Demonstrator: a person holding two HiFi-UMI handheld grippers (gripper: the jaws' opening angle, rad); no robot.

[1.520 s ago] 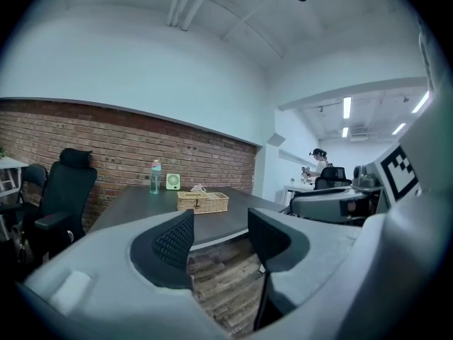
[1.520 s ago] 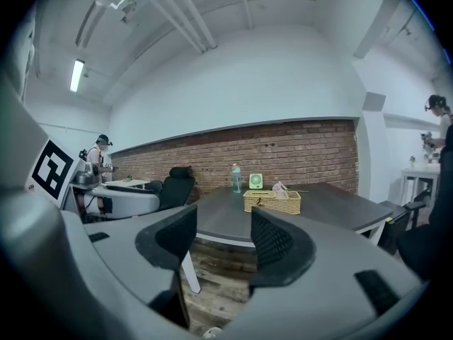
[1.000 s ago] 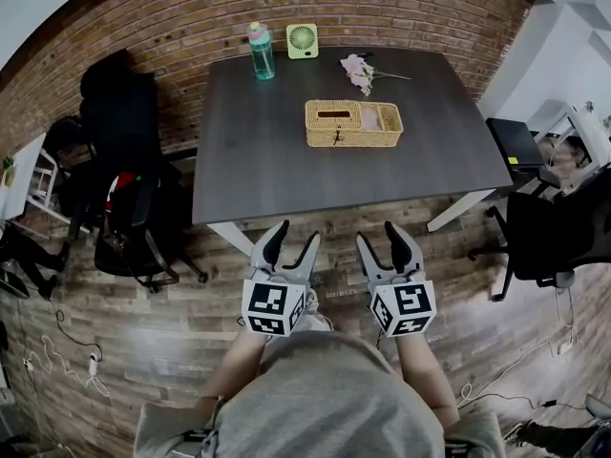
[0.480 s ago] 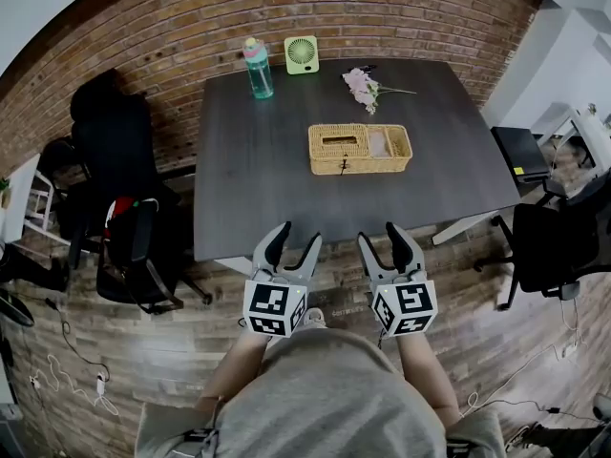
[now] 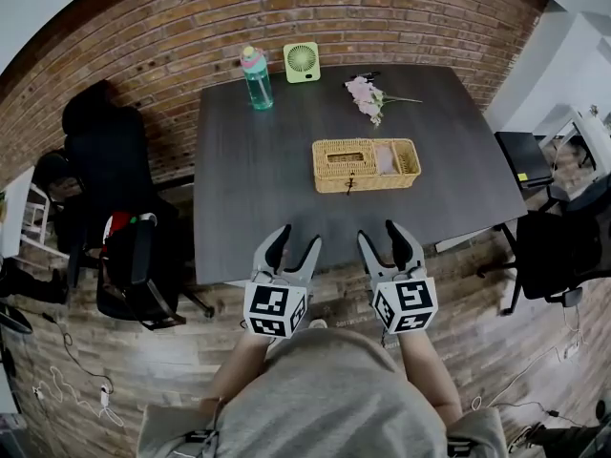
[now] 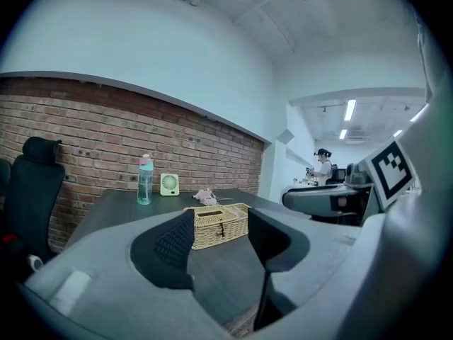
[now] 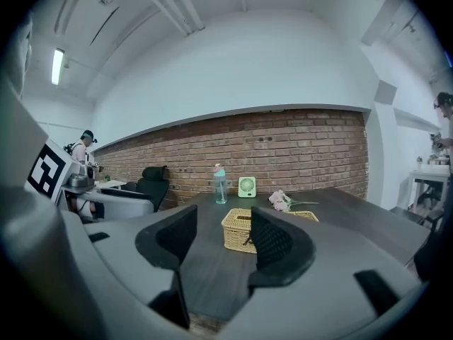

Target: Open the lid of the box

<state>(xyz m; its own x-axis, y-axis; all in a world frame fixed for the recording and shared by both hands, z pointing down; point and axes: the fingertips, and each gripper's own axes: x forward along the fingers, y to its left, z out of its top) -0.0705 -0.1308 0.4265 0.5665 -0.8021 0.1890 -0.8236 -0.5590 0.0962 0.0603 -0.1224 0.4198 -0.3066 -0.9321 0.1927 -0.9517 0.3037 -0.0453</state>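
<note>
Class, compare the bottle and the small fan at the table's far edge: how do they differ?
The bottle is tall, narrow and teal with a pink cap; the fan is squarish and pale green with a round grille. The bottle rises higher than the fan and stands to its left. Both stand upright by the brick wall.

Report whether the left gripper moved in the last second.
Yes. The left gripper went forward toward the box; its tips now lie over the table.

Head view looks steeply down; both gripper views face the same box (image 5: 366, 164).
</note>
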